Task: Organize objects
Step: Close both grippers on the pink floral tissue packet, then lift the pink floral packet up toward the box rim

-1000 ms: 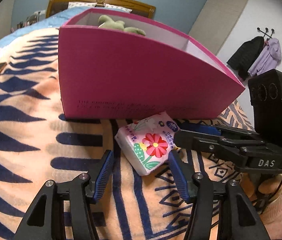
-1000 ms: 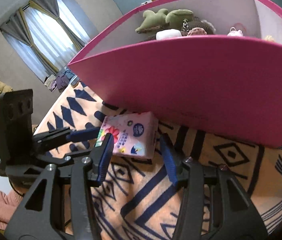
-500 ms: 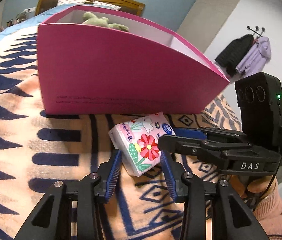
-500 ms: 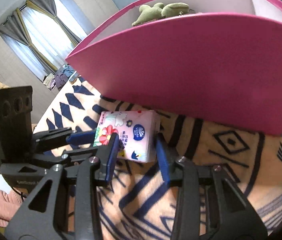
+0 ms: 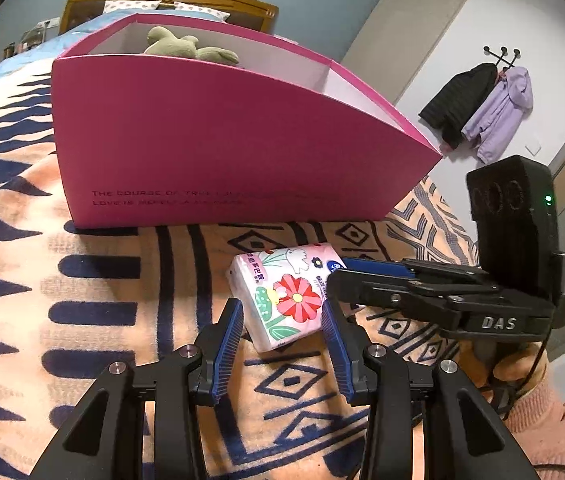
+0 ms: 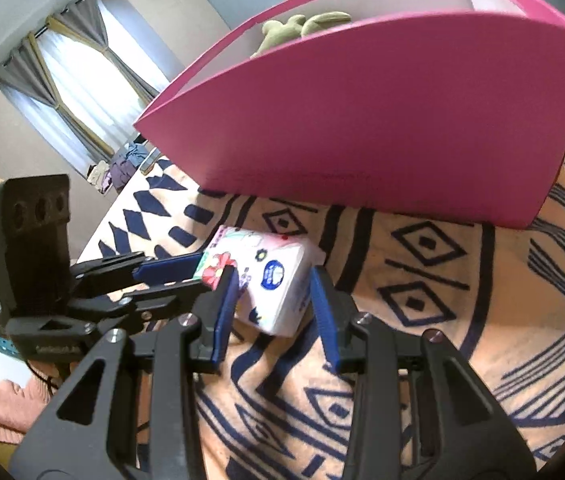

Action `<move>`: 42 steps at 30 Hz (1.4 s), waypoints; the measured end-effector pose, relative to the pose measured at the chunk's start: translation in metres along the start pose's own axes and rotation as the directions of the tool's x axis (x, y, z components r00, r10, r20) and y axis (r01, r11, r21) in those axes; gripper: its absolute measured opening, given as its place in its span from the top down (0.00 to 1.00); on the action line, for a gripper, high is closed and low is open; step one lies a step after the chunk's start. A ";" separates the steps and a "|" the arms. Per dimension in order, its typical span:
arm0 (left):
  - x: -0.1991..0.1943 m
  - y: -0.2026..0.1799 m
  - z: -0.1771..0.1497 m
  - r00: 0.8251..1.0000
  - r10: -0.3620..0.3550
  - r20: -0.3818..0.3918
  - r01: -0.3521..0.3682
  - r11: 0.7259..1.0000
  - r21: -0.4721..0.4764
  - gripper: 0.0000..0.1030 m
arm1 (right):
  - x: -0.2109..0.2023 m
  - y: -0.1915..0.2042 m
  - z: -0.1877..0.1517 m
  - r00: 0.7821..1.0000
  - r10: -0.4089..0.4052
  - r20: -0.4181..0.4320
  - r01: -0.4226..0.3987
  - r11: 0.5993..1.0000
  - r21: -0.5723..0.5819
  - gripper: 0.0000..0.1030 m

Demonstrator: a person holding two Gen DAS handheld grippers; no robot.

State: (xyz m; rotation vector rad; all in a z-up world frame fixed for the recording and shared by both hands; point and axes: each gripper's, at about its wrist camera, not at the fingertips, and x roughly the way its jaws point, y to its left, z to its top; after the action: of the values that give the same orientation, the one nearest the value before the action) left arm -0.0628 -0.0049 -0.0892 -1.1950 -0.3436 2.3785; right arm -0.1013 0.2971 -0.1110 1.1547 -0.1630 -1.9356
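The tissue pack (image 5: 288, 298) lies on the bed blanket (image 5: 82, 280), near the pink box (image 5: 218, 152). The left gripper (image 5: 282, 322) and right gripper (image 6: 272, 292) have just been closing around it from two sides. Whether the pads press it cannot be told. The soft pack might squash or slip out.

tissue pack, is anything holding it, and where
Both tongs, jaws just closing: left tongs pinch the pack at its flower end, right tongs at its logo end.
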 end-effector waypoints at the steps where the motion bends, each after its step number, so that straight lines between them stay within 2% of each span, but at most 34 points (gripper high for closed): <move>1: -0.001 0.000 0.000 1.000 -0.003 -0.003 0.003 1.000 0.001 0.67 | 0.002 -0.002 0.000 1.000 0.003 -0.002 -0.003 1.000 0.009 0.61; 14: -0.006 -0.018 0.006 1.000 -0.013 0.015 0.013 0.999 0.037 0.67 | -0.015 0.003 -0.007 1.000 -0.020 0.019 0.020 1.000 -0.018 0.61; 29: -0.026 -0.032 0.006 0.998 -0.034 0.057 0.029 0.995 0.097 0.67 | -0.047 0.013 -0.011 0.994 -0.046 0.096 0.050 0.998 -0.049 0.61; 42: -0.037 -0.050 0.013 0.996 -0.027 0.088 0.014 0.990 0.140 0.67 | -0.063 0.021 -0.007 0.988 -0.047 0.145 0.059 0.996 -0.074 0.61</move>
State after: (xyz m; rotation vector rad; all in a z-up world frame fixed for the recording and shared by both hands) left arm -0.0401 0.0198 -0.0355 -1.0190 -0.2136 2.4005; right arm -0.0697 0.3310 -0.0633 0.9776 -0.1330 -2.0543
